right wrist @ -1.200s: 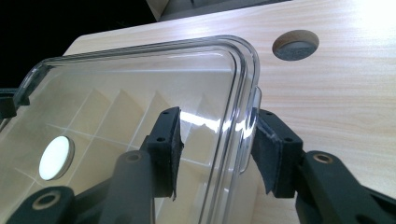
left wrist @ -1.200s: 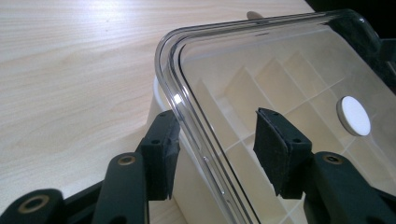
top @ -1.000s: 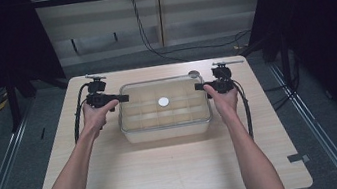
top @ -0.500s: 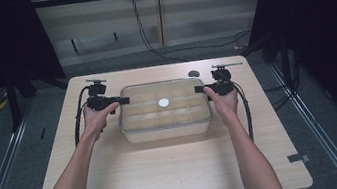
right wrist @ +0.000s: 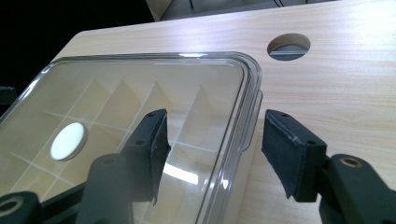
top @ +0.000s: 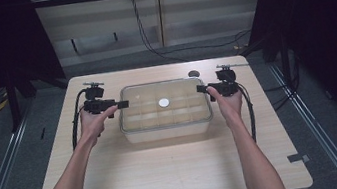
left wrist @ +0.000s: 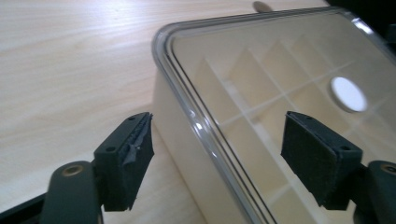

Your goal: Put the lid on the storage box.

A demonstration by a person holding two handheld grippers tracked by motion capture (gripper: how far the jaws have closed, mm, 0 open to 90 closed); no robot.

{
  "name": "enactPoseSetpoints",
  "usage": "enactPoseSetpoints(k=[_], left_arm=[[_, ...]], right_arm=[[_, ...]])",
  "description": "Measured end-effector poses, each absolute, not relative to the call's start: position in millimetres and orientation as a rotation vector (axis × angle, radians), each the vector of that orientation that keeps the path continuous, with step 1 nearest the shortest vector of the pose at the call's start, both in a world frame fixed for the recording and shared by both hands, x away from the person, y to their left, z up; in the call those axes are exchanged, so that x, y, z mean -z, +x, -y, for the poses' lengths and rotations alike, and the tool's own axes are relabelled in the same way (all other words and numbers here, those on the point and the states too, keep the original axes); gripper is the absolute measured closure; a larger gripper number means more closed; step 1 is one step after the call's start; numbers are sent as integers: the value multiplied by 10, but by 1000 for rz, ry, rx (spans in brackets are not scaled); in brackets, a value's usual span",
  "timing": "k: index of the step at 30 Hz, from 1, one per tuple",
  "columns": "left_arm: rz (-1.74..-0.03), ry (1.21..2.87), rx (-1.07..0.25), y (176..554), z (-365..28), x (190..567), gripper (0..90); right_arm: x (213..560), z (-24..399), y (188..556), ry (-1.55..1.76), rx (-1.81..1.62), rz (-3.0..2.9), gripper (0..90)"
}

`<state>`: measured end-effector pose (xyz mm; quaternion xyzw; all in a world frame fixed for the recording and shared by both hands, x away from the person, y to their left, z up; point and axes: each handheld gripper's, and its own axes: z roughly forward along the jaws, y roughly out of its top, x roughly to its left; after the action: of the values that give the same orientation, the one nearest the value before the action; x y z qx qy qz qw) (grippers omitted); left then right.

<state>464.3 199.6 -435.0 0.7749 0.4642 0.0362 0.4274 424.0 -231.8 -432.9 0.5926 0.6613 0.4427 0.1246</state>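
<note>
A clear plastic box [top: 165,120] with a see-through lid [left wrist: 280,70] and a grid of compartments inside stands mid-table. A white round disc [top: 164,103] sits at the lid's centre. My left gripper [top: 122,104] is at the box's left end, open. In the left gripper view it [left wrist: 217,135] has one jaw outside the wall and the other over the lid. My right gripper [top: 200,88] is at the right end, also open. In the right gripper view it [right wrist: 215,135] straddles the lid's [right wrist: 140,84] rim and its small tab [right wrist: 254,116].
The wooden table [top: 168,175] has a round cable hole [top: 194,74] just behind the box's right rear corner, which is also in the right gripper view [right wrist: 288,45]. Cables trail from both grippers along the forearms. Dark floor and metal rails surround the table.
Almost nothing: both grippers stay at the box's ends, and the right hand has shifted very slightly.
</note>
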Motion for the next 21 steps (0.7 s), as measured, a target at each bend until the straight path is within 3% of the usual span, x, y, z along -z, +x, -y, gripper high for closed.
enactPoseSetpoints(k=[21], left_arm=[[-1011, 1918, -201, 4133, -2181, 4157, 256]], right_arm=[[4076, 2301, 3753, 1561, -1360, -1979, 388]])
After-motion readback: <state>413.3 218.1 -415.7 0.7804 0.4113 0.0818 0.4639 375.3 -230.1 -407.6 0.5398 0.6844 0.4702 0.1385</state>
